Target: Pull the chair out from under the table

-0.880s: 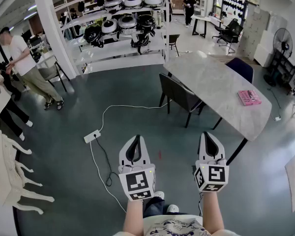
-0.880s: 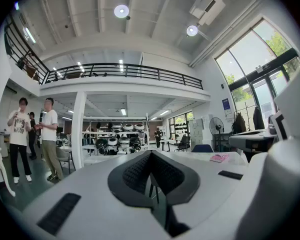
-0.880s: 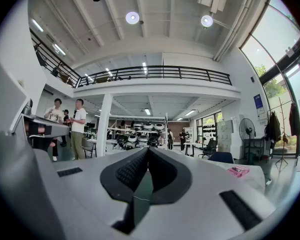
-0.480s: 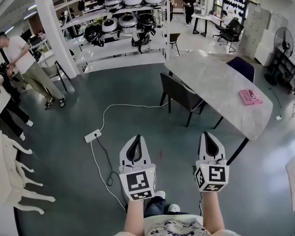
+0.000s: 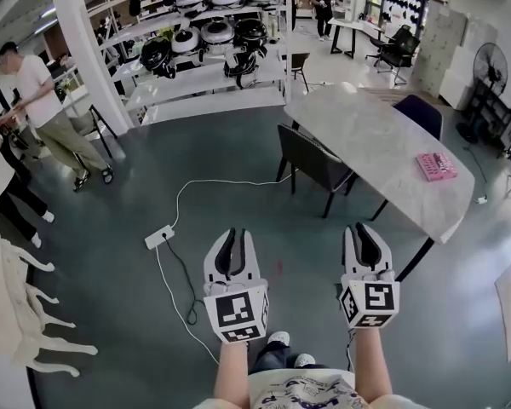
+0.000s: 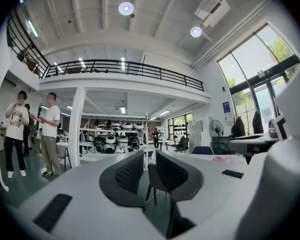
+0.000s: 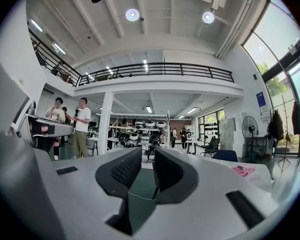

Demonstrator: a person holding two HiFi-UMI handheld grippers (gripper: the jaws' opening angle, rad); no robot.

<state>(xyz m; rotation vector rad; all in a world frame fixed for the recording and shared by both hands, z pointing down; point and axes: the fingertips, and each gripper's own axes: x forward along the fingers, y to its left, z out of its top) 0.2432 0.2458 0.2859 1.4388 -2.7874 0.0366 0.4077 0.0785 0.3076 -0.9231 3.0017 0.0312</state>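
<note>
The dark chair (image 5: 311,162) stands on the near long side of the marble-topped table (image 5: 383,135), its seat tucked under the edge and its back turned outward toward the open floor. That leaves the top of the back as the likeliest place to take hold. A blue chair (image 5: 417,118) sits at the far side, and a pink box (image 5: 432,167) lies on the table near its right end, well away from the work.

Both grippers are held level and side by side, well short of the chair and touching nothing. The left gripper (image 5: 232,233) lines up with the chair, which shows through the slit between its jaws in the left gripper view. The right gripper (image 5: 364,227) points more toward the table's near end. Each pair of jaws stands only narrowly apart with nothing between; I judge they must widen to fit over the chair back.

A power strip (image 5: 159,236) and its white cable (image 5: 213,186) lie on the floor to the left, which could catch a foot.
</note>
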